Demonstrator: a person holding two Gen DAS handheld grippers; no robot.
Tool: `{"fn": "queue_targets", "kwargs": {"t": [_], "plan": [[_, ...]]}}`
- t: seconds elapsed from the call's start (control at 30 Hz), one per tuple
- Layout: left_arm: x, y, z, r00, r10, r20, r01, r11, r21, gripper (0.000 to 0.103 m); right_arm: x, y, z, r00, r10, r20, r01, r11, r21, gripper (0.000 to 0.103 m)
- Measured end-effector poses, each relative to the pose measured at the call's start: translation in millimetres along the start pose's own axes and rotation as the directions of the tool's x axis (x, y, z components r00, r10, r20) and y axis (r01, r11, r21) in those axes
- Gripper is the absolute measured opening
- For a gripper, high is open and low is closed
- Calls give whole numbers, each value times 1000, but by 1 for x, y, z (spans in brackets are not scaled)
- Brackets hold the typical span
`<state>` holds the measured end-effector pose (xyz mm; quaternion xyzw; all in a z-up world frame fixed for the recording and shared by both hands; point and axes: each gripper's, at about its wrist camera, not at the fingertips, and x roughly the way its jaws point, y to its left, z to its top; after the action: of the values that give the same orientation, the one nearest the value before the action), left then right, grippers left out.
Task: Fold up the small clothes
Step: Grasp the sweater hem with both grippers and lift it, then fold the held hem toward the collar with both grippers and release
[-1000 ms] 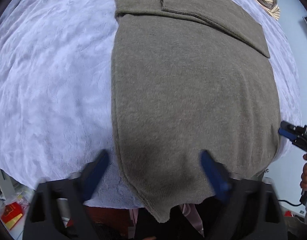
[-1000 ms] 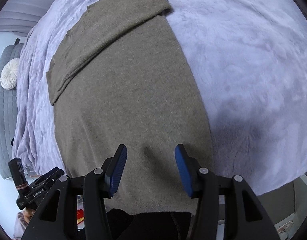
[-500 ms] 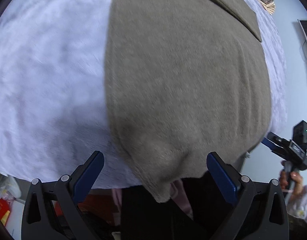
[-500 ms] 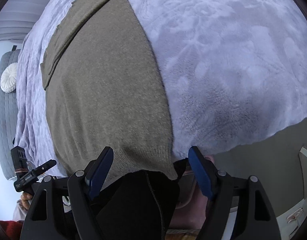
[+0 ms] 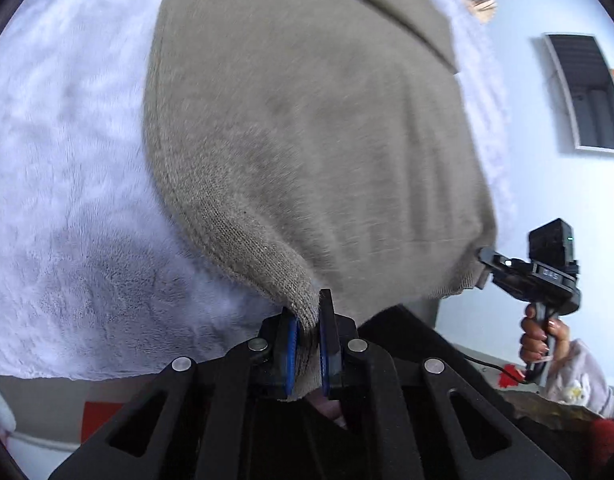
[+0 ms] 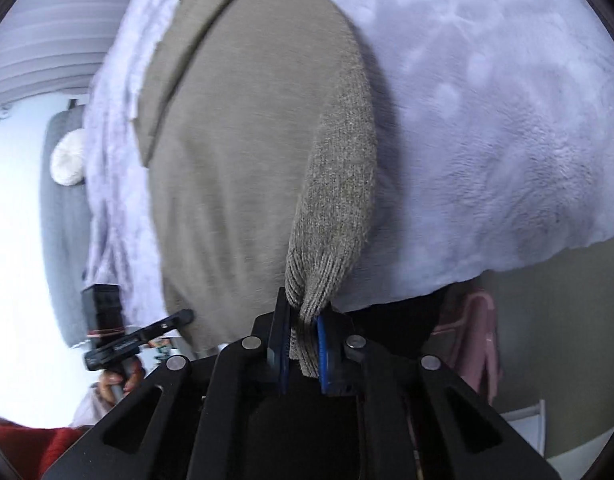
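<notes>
An olive-grey knit sweater (image 5: pixel 307 120) lies on a pale lilac fleece blanket, its sleeves folded across the far end. My left gripper (image 5: pixel 307 328) is shut on the sweater's near left hem corner, which is bunched between the blue pads. My right gripper (image 6: pixel 303 332) is shut on the near right hem corner of the sweater (image 6: pixel 235 160), whose ribbed edge is pinched between its fingers. Each gripper shows in the other's view: the right one in the left wrist view (image 5: pixel 483 258), the left one in the right wrist view (image 6: pixel 183 316).
The lilac blanket (image 5: pixel 59 160) covers the bed and ends at the near edge (image 6: pixel 507 264). A white round cushion (image 6: pixel 69 158) lies on a grey seat at the left. A dark wall panel (image 5: pixel 587 92) is at the right. A person's dark clothing fills the space below both grippers.
Both grippers went from open above the hem to shut on its corners at the bed's near edge. The hem is now bunched and lifted off the blanket.
</notes>
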<state>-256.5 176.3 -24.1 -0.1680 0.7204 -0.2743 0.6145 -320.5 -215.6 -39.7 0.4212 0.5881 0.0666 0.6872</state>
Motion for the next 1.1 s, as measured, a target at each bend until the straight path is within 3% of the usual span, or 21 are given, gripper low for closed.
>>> {"fn": "queue_targets", "kwargs": {"t": [0.2,0.4,0.6,0.77,0.9,1.0,1.1], "plan": [[-39,-3,6,994,-65,89,65,998,7,10,-10,17,13,986,161,44,-163,986,34,11],[-67,-12,37,980,-91,179,93,996,-6,10,-19,40,34,947,308,88,-311,950,28,11],[-99,-29,91,946,-91,310,102,995,-19,10,-42,78,92,900,407,154,-407,913,-36,11],[-124,-42,160,906,-81,415,95,995,-11,10,-54,118,169,871,462,167,-448,886,-118,11],[-115,-49,232,880,-41,474,59,998,-24,10,-45,144,235,871,468,153,-446,881,-158,11],[-98,-35,281,877,9,480,18,999,-51,10,-26,146,284,883,449,136,-428,890,-159,11],[-71,-18,321,877,63,476,-22,996,-90,10,18,147,333,910,397,119,-382,915,-131,11]]}}
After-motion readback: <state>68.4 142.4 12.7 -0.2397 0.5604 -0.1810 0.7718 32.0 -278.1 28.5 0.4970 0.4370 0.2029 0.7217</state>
